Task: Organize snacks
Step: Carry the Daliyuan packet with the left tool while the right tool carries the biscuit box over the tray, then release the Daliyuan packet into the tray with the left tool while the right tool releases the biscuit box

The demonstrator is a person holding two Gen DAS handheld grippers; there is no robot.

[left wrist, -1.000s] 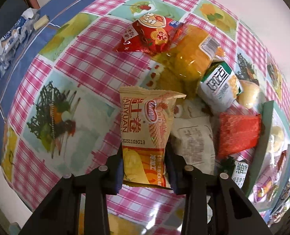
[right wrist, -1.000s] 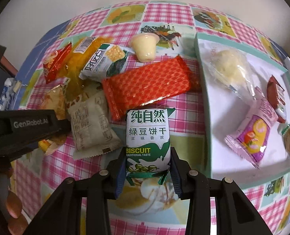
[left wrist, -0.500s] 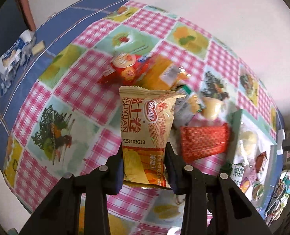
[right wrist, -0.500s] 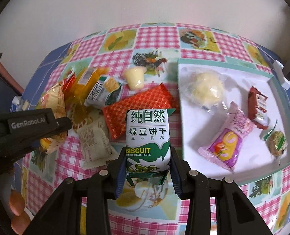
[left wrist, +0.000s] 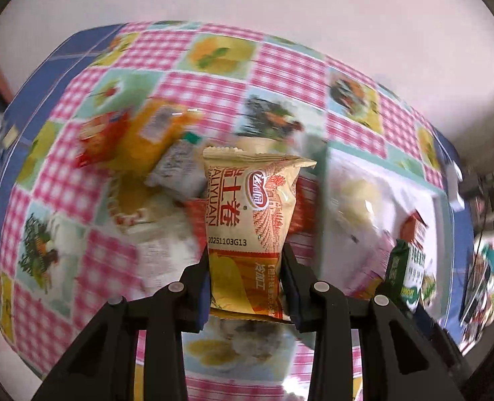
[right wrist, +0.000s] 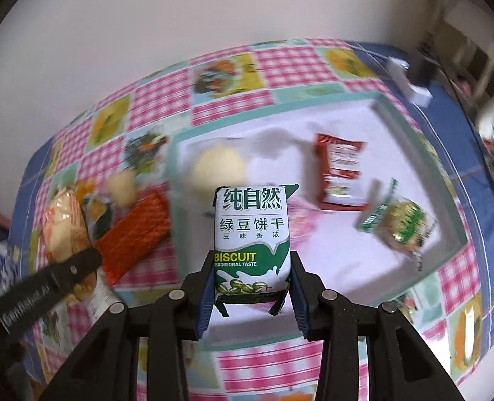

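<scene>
Grippers clamped on one snack packet each, both held above the surface.

The left gripper (left wrist: 247, 284) is clenched on the lower part of a yellow packet (left wrist: 250, 230), which stands upright at the centre of the left wrist frame. The right gripper (right wrist: 251, 287) is clenched on the lower part of a green biscuit packet (right wrist: 252, 234), seen at the centre of the right wrist frame over the white tray (right wrist: 447, 180), where a red packet (right wrist: 342, 170) and other snacks already lie. More snacks, among them an orange packet (right wrist: 133, 237), lie on the checked surface (left wrist: 186, 90) at the left of that frame. Both held packets are judged light, soft and crinkly, with slippery film and crushable contents. A moderate grip across the flat sides near one sealed end is judged best.
</scene>
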